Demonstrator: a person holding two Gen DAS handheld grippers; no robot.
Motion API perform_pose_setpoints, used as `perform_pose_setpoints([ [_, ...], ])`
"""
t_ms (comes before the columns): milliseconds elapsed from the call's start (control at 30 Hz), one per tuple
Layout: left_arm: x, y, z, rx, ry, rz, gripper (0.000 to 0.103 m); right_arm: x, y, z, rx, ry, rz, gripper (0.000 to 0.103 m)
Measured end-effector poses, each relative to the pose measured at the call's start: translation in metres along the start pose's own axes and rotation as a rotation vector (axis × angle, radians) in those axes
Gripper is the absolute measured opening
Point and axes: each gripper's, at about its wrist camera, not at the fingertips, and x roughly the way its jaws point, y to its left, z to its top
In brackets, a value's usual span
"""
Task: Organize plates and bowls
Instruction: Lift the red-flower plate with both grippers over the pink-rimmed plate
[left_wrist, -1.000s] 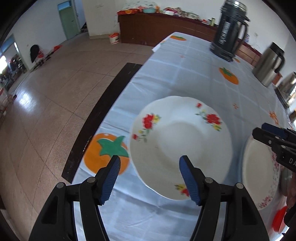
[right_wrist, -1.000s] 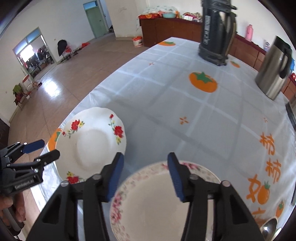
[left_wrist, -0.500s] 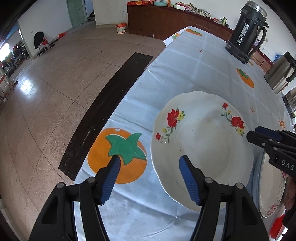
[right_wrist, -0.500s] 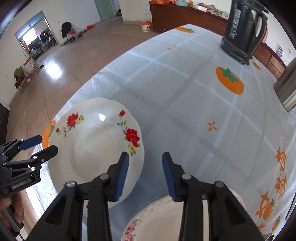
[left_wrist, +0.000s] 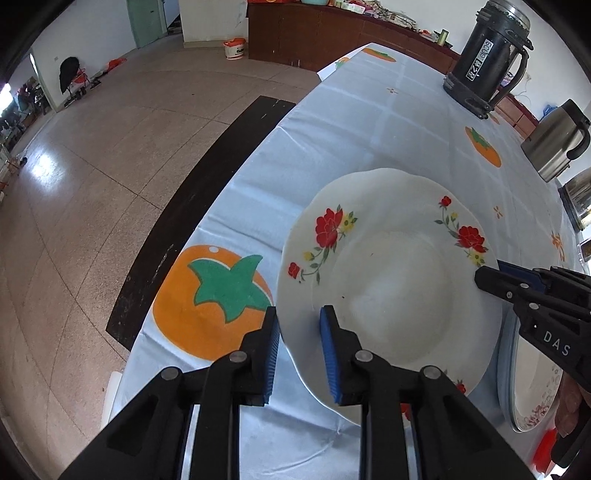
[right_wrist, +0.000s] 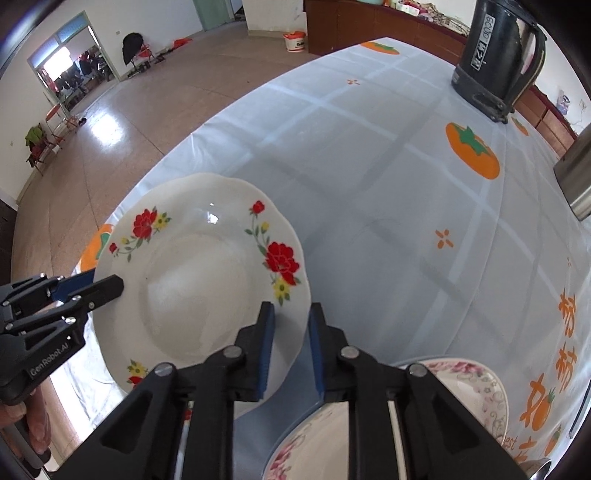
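A white plate with red flowers (left_wrist: 399, 280) (right_wrist: 199, 280) lies near the left edge of the table (left_wrist: 369, 129). My left gripper (left_wrist: 300, 347) straddles its left rim, one pad outside and one on the plate, and its jaws are closing on the rim. My right gripper (right_wrist: 290, 343) straddles the right rim in the same way, jaws also closing with the rim between them. Each gripper shows in the other's view, clamped over the plate's edge. A second plate with a pink flowered rim (right_wrist: 480, 387) (left_wrist: 535, 402) lies just right of the first.
At the far end of the table stands a tall black jug (left_wrist: 487, 59) (right_wrist: 495, 55). A steel kettle (left_wrist: 557, 140) (right_wrist: 576, 177) stands at the right. The table's edge drops to a tiled floor on the left, with a dark plank (left_wrist: 192, 206) beside it.
The left gripper sank to the flowered plate's left rim and its wide jaws narrowed onto it. The right gripper shifted left from the pink-rimmed plate to the flowered plate's right rim, jaws narrowing.
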Motion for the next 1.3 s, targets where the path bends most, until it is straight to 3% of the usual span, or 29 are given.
perform_pose_setpoints([
  [767, -0.027, 0.0, -0.009, -0.022, -0.019, 0.013, 0.024, -0.029, 0.006, -0.01, 0.06, -0.044, 0.026, 0.016],
  [1300, -0.047, -0.022, -0.012, 0.031, -0.037, 0.003, 0.025, -0.056, -0.011, -0.025, 0.121, -0.091, 0.028, 0.015],
])
